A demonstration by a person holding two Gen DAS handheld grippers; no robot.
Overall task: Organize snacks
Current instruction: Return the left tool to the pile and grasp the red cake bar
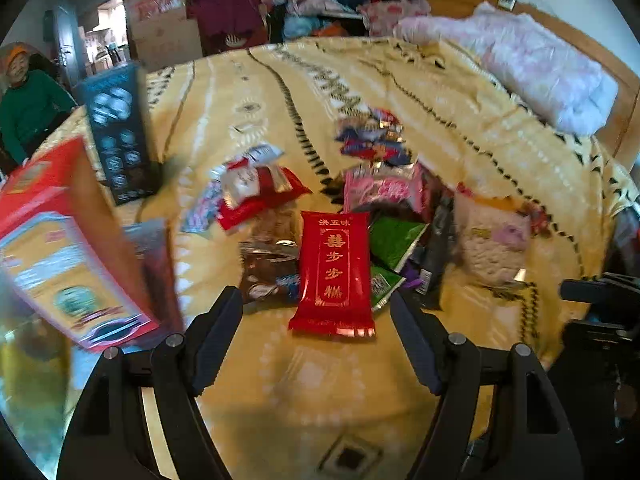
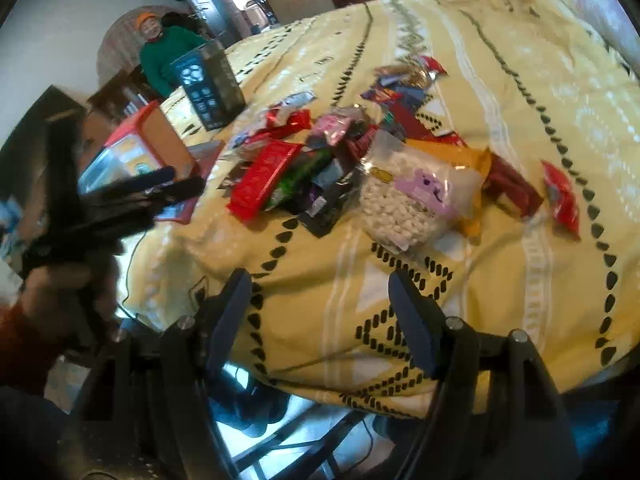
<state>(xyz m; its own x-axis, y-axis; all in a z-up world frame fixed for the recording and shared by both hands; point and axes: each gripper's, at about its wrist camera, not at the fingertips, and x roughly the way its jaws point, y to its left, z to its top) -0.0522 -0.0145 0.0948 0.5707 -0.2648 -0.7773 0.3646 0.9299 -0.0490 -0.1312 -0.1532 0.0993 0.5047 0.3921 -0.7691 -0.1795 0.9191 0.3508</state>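
The left gripper [image 1: 316, 312] hangs with its jaws spread and nothing between the pads, its tips flanking the near end of a red packet with gold characters [image 1: 333, 272] that lies flat on the yellow patterned bedspread [image 1: 280, 380] at the front of the snack pile [image 1: 372, 208]. The right gripper [image 2: 320, 296] is likewise spread and empty over bare bedspread, short of a clear bag of white pieces [image 2: 404, 200]. A red box [image 1: 68, 240] and a dark blue box [image 1: 116, 132] stand left of the pile, and a person in a green top [image 2: 168, 56] sits beyond the bed.
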